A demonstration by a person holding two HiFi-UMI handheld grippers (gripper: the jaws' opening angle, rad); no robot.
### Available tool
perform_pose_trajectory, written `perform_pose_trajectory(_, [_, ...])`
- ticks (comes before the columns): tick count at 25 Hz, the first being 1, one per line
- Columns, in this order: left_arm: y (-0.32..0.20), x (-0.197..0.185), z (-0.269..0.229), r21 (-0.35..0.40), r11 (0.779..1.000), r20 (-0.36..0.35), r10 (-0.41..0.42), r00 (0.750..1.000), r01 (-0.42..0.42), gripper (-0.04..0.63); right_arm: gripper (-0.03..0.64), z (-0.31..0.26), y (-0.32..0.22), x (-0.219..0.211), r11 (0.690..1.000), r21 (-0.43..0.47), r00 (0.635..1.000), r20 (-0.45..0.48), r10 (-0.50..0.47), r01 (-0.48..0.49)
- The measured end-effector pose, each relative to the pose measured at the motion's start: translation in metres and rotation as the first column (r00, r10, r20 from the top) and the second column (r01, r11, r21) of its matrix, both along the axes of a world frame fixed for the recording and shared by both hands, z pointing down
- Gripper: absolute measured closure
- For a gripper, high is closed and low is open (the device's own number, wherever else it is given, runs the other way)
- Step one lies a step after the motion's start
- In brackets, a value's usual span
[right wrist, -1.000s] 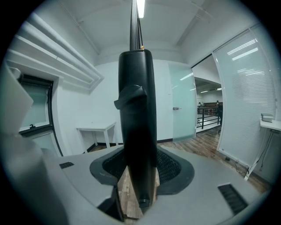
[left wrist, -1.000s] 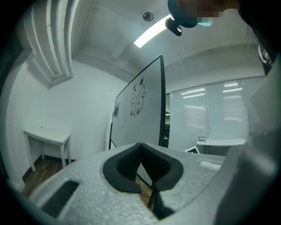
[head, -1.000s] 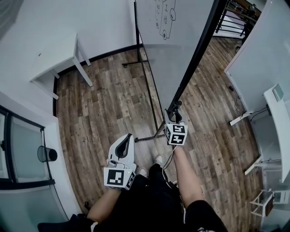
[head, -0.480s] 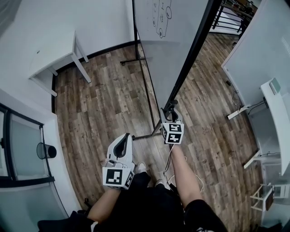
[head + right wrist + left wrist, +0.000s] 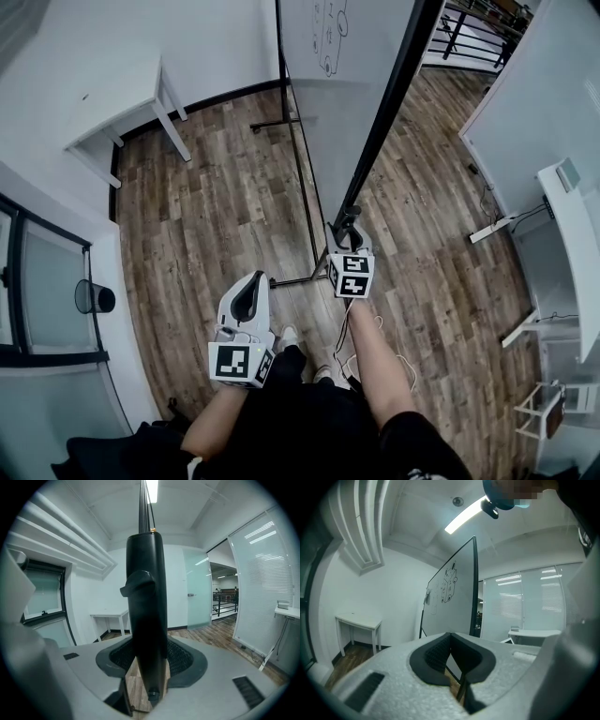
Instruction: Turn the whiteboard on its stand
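Whiteboard (image 5: 352, 103): I see it upright on its stand in the middle of the room, directly ahead of me. A small line drawing (image 5: 330, 42) sits high on the face turned to my left.
Board edge post (image 5: 392, 117): black, and it runs diagonally down the head view to my right gripper.
Stand (image 5: 303, 173): thin black bars, with feet resting on the floor on the left side of the board.
Right gripper (image 5: 345, 234): clamped on the black post at the lower end of the board's edge. In the right gripper view (image 5: 150, 658) the post (image 5: 145, 573) fills the gap between the two pads and rises straight up out of them.
Left gripper (image 5: 253, 289): held low and to the left of the right one, apart from the board. In the left gripper view (image 5: 450, 637) I see its tips together with nothing between them, and the whiteboard (image 5: 452, 599) stands beyond them.
Arms: my right forearm (image 5: 375, 361) reaches forward to the post, and my left forearm (image 5: 211, 422) is drawn in closer to my body.
Floor (image 5: 216, 216): brown wood planks.
Worktop (image 5: 112, 103): white, on thin legs, against the wall at the left and well apart from the board.
Second board (image 5: 544, 84): a large white panel at the right.
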State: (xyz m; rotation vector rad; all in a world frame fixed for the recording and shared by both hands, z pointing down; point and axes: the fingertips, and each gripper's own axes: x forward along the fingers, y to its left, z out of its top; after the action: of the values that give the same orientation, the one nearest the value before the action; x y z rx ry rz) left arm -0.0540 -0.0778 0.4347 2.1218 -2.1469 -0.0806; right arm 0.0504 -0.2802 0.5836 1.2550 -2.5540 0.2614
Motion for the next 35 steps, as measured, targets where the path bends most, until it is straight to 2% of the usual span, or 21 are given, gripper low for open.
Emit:
perform_pose_trajectory(26, [0.115, 0.070, 0.005, 0.013, 0.996, -0.008, -0.085, 0.996, 0.085, 0.583, 0.420, 0.002, 0.113, 0.059, 0.999, 0.011, 0.999, 0.007, -0.049, 0.049])
perform_pose_trajectory(35, [0.142, 0.092, 0.005, 0.022, 0.996, -0.005, -0.084, 0.996, 0.084, 0.583, 0.420, 0.001, 0.142, 0.078, 0.998, 0.015, 0.998, 0.012, -0.055, 0.055])
